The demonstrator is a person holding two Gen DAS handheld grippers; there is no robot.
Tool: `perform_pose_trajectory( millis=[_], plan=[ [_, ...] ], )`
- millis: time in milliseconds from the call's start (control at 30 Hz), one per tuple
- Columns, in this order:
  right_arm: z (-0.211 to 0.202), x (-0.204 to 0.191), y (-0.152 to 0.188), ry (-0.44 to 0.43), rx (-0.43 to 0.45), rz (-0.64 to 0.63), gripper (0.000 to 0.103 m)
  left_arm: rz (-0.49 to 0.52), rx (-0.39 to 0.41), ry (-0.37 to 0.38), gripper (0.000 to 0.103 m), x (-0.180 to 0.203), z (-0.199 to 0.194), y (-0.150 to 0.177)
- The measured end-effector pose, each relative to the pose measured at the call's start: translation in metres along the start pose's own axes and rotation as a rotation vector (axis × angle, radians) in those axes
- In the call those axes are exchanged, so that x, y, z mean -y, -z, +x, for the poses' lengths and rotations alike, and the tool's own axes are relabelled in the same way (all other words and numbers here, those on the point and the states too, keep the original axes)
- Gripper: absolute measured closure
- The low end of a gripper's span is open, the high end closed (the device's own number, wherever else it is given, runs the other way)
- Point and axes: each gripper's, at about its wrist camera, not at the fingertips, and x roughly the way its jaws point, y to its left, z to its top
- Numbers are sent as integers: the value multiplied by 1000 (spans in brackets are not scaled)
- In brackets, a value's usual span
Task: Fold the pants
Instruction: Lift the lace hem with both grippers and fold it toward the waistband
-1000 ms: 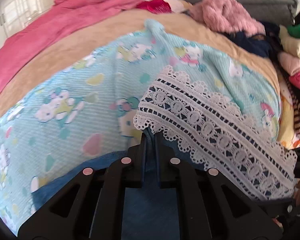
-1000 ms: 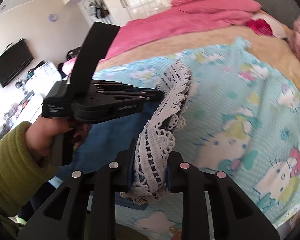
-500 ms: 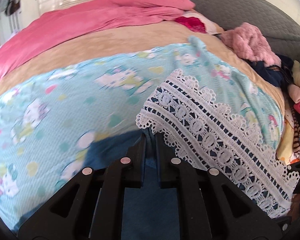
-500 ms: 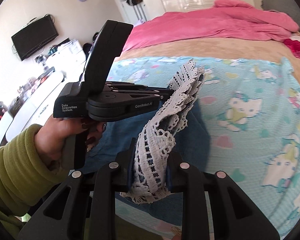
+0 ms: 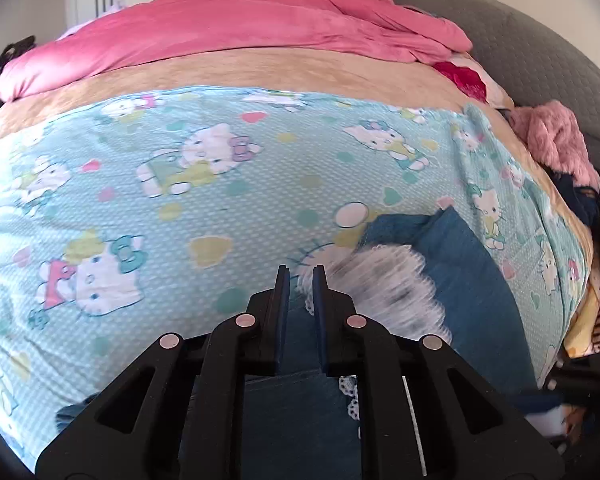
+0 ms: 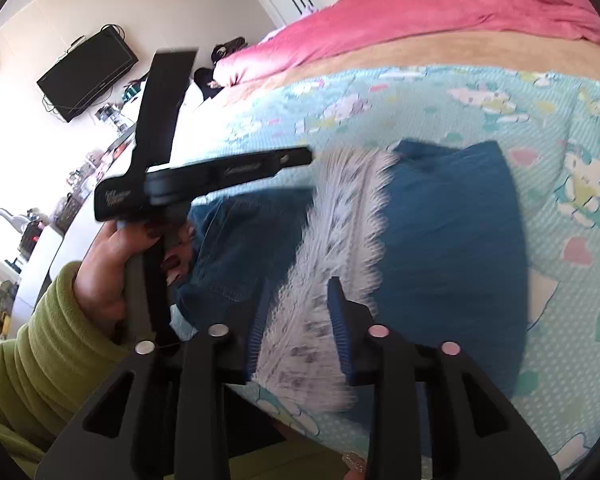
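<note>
The blue pants (image 6: 456,232) with a white lace hem (image 6: 332,240) lie folded on the light blue cartoon-print blanket (image 6: 480,100). In the left wrist view the pants (image 5: 464,264) lie right of my fingers, with the lace (image 5: 384,284) blurred. My left gripper (image 5: 299,276) has its jaws a little apart with nothing pinched at the tips; it also shows in the right wrist view (image 6: 296,158). My right gripper (image 6: 298,300) is open, its fingers apart on either side of the lace, which lies loose between them.
A pink duvet (image 5: 236,28) lies across the far side of the bed on a tan sheet (image 5: 260,68). A pile of clothes (image 5: 556,144) sits at the right by a grey headboard (image 5: 532,52). A TV (image 6: 88,72) hangs on the wall at left.
Both grippers have let go of the lace hem; it dropped onto the blue fabric on the bed. Both grippers opened and swung left across the bed.
</note>
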Motion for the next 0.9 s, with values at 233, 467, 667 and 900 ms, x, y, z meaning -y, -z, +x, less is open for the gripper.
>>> perform_pose_trajectory(
  millis=[233, 467, 667, 900],
  plan=[
    [-22, 43, -22, 137, 89, 66, 52, -10, 1, 43, 85, 0, -7, 3],
    [-10, 110, -59, 230, 66, 125, 51, -90, -46, 145, 81, 1, 10, 5],
    [28, 144, -86, 264, 6, 118, 49, -113, -80, 154, 70, 7, 29, 4],
    [56, 139, -83, 230, -24, 69, 93, -48, -73, 35, 96, 23, 34, 2]
  ],
)
